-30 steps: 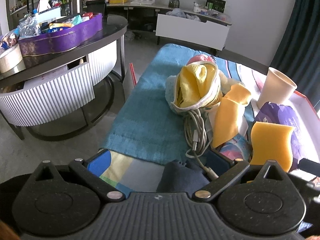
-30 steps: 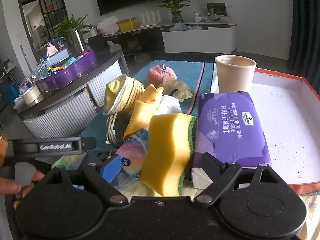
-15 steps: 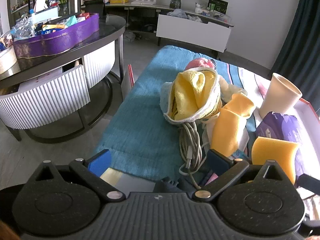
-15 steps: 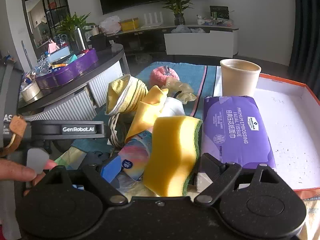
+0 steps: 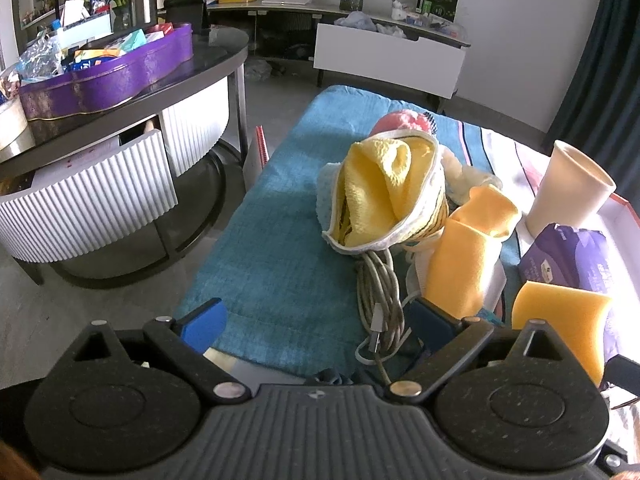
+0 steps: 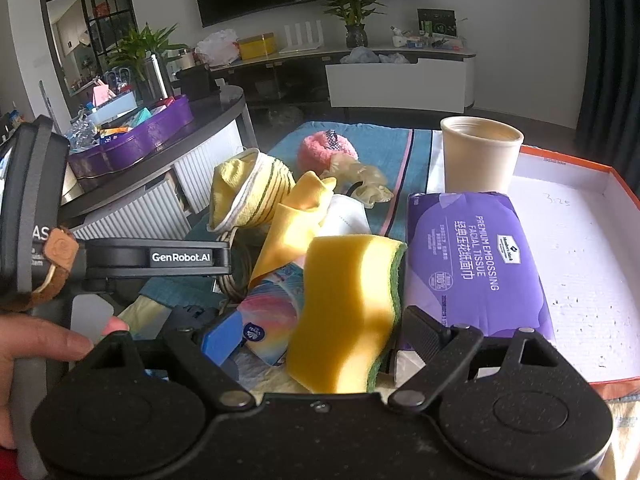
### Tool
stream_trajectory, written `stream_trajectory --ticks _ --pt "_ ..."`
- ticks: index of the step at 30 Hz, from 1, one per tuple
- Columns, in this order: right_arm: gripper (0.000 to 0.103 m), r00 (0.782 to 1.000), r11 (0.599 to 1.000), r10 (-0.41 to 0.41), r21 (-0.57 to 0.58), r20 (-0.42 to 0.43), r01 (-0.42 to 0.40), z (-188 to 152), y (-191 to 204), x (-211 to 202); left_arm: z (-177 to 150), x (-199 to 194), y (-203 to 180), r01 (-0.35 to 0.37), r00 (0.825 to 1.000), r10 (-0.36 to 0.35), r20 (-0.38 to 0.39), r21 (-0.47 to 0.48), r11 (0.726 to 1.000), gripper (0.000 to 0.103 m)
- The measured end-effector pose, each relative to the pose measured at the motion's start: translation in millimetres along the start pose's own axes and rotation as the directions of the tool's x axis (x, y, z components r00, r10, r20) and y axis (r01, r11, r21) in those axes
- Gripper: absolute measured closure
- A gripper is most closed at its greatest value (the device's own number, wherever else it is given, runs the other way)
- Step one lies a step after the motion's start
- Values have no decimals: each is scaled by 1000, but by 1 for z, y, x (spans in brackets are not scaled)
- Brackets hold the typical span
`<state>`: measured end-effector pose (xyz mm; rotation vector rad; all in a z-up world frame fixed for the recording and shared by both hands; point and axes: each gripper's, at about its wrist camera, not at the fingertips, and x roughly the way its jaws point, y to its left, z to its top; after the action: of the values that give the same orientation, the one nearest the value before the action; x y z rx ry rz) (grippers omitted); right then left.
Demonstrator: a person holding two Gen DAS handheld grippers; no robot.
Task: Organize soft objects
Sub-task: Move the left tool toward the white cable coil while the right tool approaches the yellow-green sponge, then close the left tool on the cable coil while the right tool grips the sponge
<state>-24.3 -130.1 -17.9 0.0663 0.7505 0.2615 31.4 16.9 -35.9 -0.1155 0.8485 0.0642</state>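
Note:
Soft things lie piled on a blue-covered table: a yellow towel in a white pouch, an orange cloth, a pink fluffy ball, a grey cable bundle, a purple tissue pack and a yellow-green sponge. My left gripper is open and empty above the table's near edge, left of the cable. My right gripper is open with the sponge standing between its fingers, untouched as far as I can see.
A paper cup stands behind the tissue pack. An open white box with an orange rim lies at the right. A round grey side table with a purple tray stands at the left. The left gripper's body shows at the left.
My left gripper has risen and pulled back from the dark cloth at the table's near edge. The right gripper and sponge have hardly moved.

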Motion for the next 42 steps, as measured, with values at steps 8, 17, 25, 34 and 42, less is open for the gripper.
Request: stream_trajectory --ticks 8,17,25,34,42 --pt "1 1000 1000 -6 -9 -1 6 0 0 3 2 8 -1 4 1000 -4 -9 6 1000 25" --pt "2 1000 999 -29 -32 5 29 2 -3 5 3 15 -1 98 995 -98 -12 10 995 83" --pt "1 999 998 -40 -57 7 40 12 -13 15 -1 -7 5 157 987 -158 9 43 987 84" --pt "1 1000 981 -8 -192 5 9 22 -13 39 -6 -22 13 187 982 -189 23 68 980 84" --pt "45 995 978 87 -185 -56 -96 15 -6 49 -10 -24 14 199 979 -201 28 74 977 85"
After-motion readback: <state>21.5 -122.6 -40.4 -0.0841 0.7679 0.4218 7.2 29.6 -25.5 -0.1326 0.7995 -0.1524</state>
